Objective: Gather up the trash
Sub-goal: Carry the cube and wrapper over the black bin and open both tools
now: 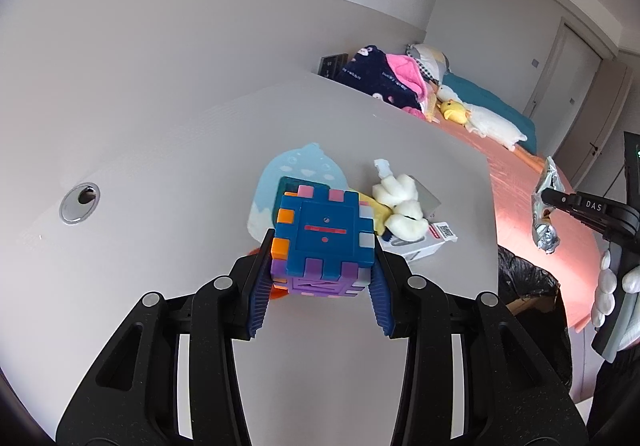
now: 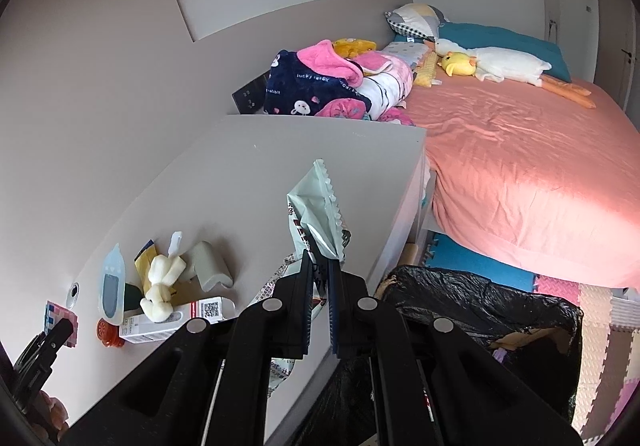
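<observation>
My left gripper is shut on a toy cube of blue, purple, orange and pink pieces, held just above the white table. In the right wrist view my right gripper is shut on a pale green snack wrapper that sticks up from the jaws, near the table's right edge. The left wrist view shows the same wrapper, silver side out, hanging beyond the table's right edge. A bin lined with a black bag stands open just right of the table, below the wrapper.
A clutter sits on the table: a white and yellow plush, a small box with a QR code, a pale blue device and a grey bracket. A bed with a pink sheet lies beyond. Foam mats cover the floor.
</observation>
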`<action>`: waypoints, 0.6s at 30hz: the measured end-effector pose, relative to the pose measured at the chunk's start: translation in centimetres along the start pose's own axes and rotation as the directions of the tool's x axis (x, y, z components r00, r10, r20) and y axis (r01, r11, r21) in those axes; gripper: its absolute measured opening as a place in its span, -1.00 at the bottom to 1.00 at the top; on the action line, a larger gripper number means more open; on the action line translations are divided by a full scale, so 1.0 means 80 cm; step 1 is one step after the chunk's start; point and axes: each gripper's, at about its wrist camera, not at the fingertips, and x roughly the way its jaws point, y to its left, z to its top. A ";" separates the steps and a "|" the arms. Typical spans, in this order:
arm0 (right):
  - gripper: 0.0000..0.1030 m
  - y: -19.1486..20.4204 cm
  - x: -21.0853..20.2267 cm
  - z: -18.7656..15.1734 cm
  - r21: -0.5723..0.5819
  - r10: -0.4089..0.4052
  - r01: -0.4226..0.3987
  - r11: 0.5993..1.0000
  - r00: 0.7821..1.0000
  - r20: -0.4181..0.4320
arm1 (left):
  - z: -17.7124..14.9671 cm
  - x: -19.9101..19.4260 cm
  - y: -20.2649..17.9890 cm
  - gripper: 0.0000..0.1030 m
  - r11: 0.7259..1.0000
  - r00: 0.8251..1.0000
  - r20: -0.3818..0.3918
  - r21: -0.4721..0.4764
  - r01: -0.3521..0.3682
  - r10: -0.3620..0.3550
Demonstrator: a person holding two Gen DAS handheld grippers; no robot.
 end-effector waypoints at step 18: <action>-0.85 -0.061 -0.069 -0.051 0.045 -0.042 0.041 0.998 0.998 0.035 | -0.022 0.026 -0.112 -0.19 0.984 0.987 -0.069 0.098 0.150 -0.144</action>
